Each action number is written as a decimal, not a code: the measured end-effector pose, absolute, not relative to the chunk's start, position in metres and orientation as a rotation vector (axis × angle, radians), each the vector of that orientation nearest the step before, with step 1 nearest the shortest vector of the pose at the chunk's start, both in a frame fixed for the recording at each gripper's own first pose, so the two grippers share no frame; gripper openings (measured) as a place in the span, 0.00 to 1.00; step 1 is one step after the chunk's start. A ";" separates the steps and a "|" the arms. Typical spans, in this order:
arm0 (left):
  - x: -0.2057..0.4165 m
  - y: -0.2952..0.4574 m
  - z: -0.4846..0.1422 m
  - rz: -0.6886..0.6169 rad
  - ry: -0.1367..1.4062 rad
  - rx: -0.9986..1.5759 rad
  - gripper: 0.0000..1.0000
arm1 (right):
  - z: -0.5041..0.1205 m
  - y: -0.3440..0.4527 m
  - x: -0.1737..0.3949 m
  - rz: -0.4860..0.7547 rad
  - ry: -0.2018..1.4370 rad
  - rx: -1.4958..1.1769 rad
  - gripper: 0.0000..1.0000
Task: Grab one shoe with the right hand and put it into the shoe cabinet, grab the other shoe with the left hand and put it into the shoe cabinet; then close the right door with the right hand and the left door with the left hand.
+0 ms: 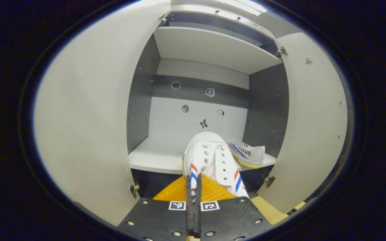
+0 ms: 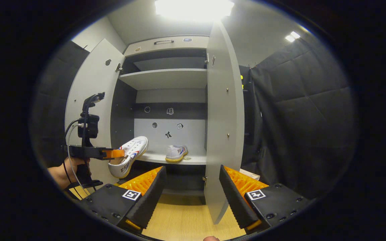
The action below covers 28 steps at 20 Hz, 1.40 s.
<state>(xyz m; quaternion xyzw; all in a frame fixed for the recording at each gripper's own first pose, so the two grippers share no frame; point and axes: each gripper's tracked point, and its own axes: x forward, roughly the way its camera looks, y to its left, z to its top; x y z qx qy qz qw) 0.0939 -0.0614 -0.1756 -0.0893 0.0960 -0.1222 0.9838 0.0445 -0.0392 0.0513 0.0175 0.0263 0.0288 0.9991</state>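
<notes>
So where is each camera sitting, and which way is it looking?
Left gripper view: rides the left gripper, close to the cabinet, looking at the shelf; its fingers pinch a shoe.
Right gripper view: rides the open right gripper, farther back, facing the right door; a hand shows.
Shared: both shoes, including the shelved shoe.

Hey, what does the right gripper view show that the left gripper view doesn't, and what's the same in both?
Right gripper view adds: the left gripper seen from outside, a hand holding it, the held shoe tilted toe-up near the front edge of the shelf, the right gripper with jaws open, wooden floor and a ceiling light.
Left gripper view adds: a close look at its jaws shut on the held shoe, eyelets visible.
Both share: the cabinet with both doors open, a second shoe on the shelf, stickers on the back panel.
</notes>
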 end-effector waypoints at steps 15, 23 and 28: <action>0.094 -0.060 -0.179 -0.178 0.248 -0.177 0.01 | 0.039 -0.065 0.047 0.017 0.083 0.075 0.98; 0.097 -0.067 -0.192 -0.175 0.359 -0.193 0.01 | 0.040 -0.064 0.053 0.018 0.085 0.083 0.98; 0.091 -0.057 -0.154 -0.161 0.237 -0.158 0.44 | 0.047 -0.056 0.054 0.035 0.066 0.087 0.98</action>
